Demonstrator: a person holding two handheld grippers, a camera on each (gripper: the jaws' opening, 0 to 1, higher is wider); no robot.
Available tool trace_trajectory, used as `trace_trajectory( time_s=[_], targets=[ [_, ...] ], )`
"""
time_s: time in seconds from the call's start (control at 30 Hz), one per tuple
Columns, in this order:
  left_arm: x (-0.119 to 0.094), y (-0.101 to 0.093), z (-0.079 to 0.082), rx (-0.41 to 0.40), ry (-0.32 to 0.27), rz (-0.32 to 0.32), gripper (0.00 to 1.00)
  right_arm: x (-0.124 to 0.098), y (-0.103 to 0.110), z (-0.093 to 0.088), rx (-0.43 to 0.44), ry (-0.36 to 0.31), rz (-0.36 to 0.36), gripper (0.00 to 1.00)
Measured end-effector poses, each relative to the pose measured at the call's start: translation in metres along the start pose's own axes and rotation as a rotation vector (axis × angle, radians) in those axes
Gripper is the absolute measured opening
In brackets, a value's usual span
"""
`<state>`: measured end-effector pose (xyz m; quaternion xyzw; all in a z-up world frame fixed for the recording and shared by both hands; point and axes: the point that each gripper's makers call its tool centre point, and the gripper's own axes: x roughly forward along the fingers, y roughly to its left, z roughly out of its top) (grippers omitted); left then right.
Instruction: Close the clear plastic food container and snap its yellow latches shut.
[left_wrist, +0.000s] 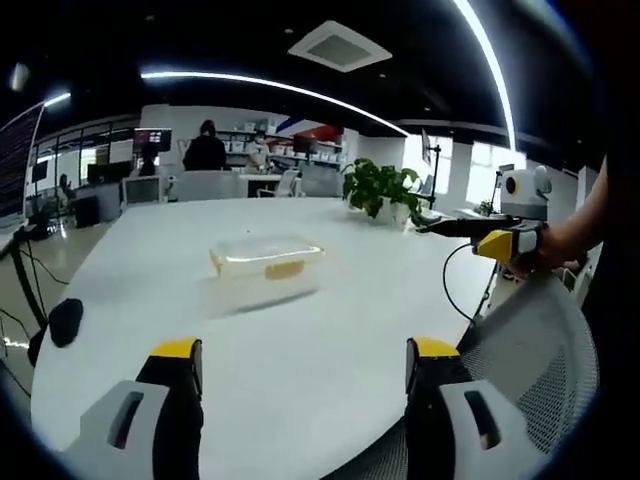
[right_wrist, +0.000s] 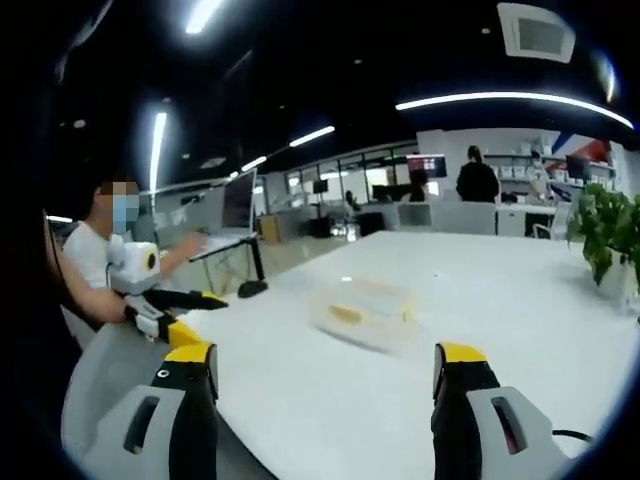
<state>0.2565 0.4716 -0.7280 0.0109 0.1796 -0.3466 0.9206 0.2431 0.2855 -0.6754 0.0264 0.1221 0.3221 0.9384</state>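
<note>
Left gripper (left_wrist: 305, 375): jaws spread wide, holding nothing, poised above the near edge of the white table (left_wrist: 330, 350). The clear plastic food container (left_wrist: 266, 262) sits on the table at twelve o'clock from these jaws, well apart, lid resting on top, one yellow latch (left_wrist: 284, 269) visible on its near side. The right gripper (left_wrist: 497, 243) enters at three o'clock, held off the table edge by a hand.

Right gripper (right_wrist: 325, 380): jaws likewise wide and empty. The container appears blurred at twelve o'clock, untouched. A potted plant (left_wrist: 380, 190) stands beyond it.
</note>
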Motion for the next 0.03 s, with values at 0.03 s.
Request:
trace_trajectory(
  time_s=[0.03],
  targets=[
    [0.0003,-0.0006,-0.0005,0.0,0.004,-0.003,0.85,-0.0004,-0.0007,0.0005,0.003,-0.002,-0.002,0.89]
  ],
)
